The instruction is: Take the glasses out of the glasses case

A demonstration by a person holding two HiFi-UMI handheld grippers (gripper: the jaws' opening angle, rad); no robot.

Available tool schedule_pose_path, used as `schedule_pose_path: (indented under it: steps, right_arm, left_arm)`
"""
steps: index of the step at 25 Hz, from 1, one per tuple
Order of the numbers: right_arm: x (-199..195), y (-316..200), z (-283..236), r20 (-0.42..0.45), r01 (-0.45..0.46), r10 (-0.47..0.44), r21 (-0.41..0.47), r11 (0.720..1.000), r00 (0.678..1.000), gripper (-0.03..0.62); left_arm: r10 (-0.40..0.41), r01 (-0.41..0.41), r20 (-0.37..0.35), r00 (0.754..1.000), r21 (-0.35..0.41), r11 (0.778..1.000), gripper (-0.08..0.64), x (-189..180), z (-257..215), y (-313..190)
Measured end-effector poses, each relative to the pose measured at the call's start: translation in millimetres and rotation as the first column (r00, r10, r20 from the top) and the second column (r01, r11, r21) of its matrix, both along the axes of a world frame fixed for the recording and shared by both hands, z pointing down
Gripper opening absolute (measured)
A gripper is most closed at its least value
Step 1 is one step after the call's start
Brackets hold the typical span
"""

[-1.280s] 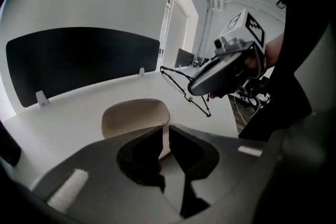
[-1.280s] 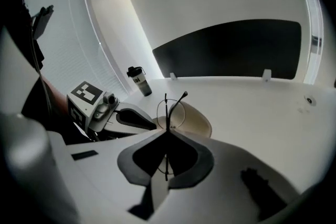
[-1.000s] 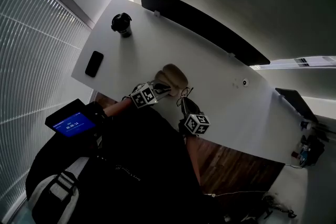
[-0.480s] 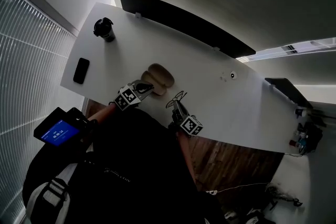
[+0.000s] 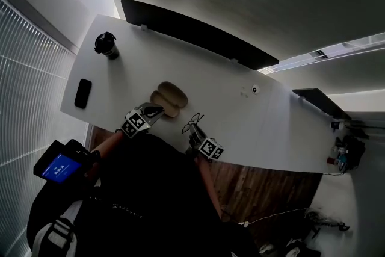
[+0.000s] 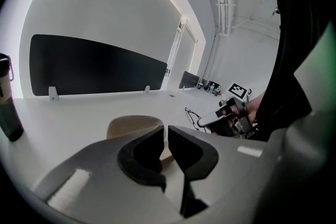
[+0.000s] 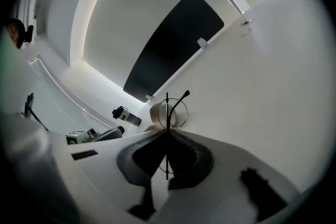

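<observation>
Glasses [image 7: 167,108] clamped in right gripper [image 7: 167,132], case [image 5: 171,96] open, tumbler [image 5: 106,45] label unreadable

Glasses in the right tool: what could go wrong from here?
1. The right tool pinches the glasses by a thin part of the frame only; they could twist, slip or bend.
2. They hang near the table's front edge; dropped there, they might fall to the floor.
3. The left tool seems to pinch the open glasses case; a tug could drag it.
</observation>
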State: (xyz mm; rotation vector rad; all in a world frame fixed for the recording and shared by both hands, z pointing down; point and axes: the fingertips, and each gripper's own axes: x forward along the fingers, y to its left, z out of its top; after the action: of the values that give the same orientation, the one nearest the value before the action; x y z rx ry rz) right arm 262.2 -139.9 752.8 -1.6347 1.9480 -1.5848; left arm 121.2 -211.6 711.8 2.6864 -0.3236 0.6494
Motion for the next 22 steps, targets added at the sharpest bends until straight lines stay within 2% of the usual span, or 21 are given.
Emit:
schedule_pose_path:
  steps: [5,11,14,18,22]
  right_arm:
    - [1.6,20.4,40.4,0.063,0.009,-0.002,-0.108,0.994,0.998,0.011]
    - [11.8,19.7,58.4,0.192,-0.028,0.058,-0.153,0.988,0.980,0.012]
    - [15.8,17.3,55.8,0.240,-0.040,0.074,-0.146,0.988,0.968,0.012]
    - [14.1,7.1,37.2,0.215,-0.021,0.038,-0.081,0.997,0.976,0.015]
    - [2.5,2.6,23.2,0.180,0.032,-0.024,-0.044,0.998,0.983,0.114]
  left_arm:
    - [-0.001,0.001,0.022,1.000,-0.001,1.000,0.031,-4.7,3.3,5.4]
    - [-0.001,0.001,0.024,1.000,0.001,1.000,0.031,-9.8,2.5,11.0]
    - [-0.005,0.005,0.027,1.000,-0.002,1.000,0.031,-13.0,1.1,17.4]
    - [-0.012,0.013,0.031,0.999,-0.006,1.000,0.031,-14.9,0.3,21.9]
    - [-0.017,0.017,0.018,1.000,0.000,1.000,0.031,-11.1,0.0,21.0]
